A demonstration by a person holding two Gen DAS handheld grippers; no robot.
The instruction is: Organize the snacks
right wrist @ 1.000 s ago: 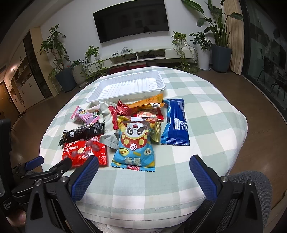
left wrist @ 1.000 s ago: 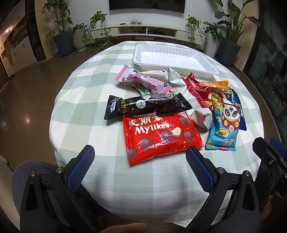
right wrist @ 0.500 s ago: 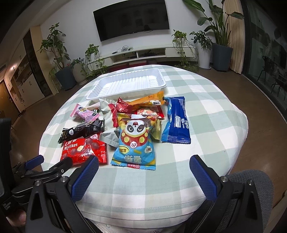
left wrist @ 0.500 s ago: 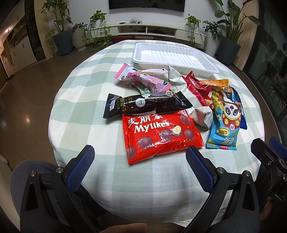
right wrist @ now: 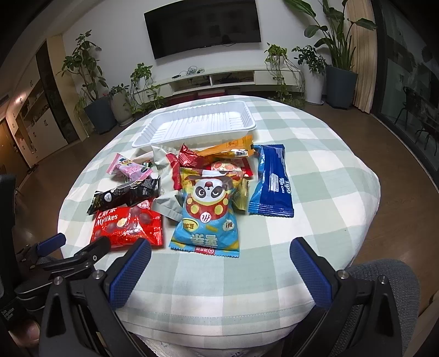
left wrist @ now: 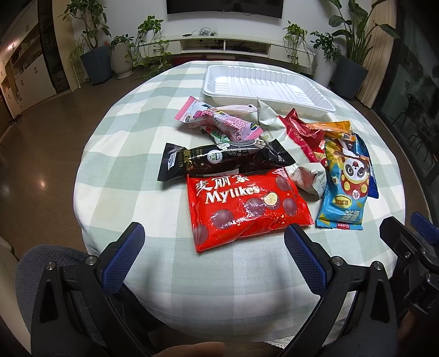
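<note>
Left gripper [left wrist: 214, 241]: jaws spread wide, nothing between them; low at near table edge, just short of red Mylikes bag; also seen from right wrist view at lower left [right wrist: 74, 247].
Right gripper [right wrist: 219, 261]: jaws spread wide, empty; at near table edge, facing panda bag; tip visible at right edge of left wrist view [left wrist: 406, 241].
Table [left wrist: 131, 170]: round, green-and-white check cloth.
White tray [right wrist: 197, 123]: far side of table, behind the snack pile, nothing in it.
Red Mylikes bag [left wrist: 244, 206]: flat on cloth, nearest left gripper, front-left of pile.
Black packet [left wrist: 219, 159]: lying crosswise just behind red Mylikes bag, edges touching.
Pink packet [left wrist: 219, 120]: behind black packet, partly over a green-printed wrapper, between black packet and tray.
Panda bag [right wrist: 208, 214]: light blue, front centre of pile, lower edge toward right gripper; overlaps packets behind it.
Blue Tipo packet [right wrist: 271, 181]: right of panda bag, lengthwise, flat on cloth, just beside gold-edged wrapper.
Red crinkled packet [right wrist: 186, 159]: behind panda bag, partly under it.
Orange packet [right wrist: 230, 145]: back of pile, near front rim of tray; touching or not, cannot tell.
Grey-white wrapper [left wrist: 310, 178]: crumpled, between red Mylikes bag and panda bag.
Background: TV [right wrist: 203, 24] on wall, low white console, potted plants [right wrist: 93, 82], wood floor.
Grey chair upholstery [right wrist: 384, 274]: under right gripper, near side.
</note>
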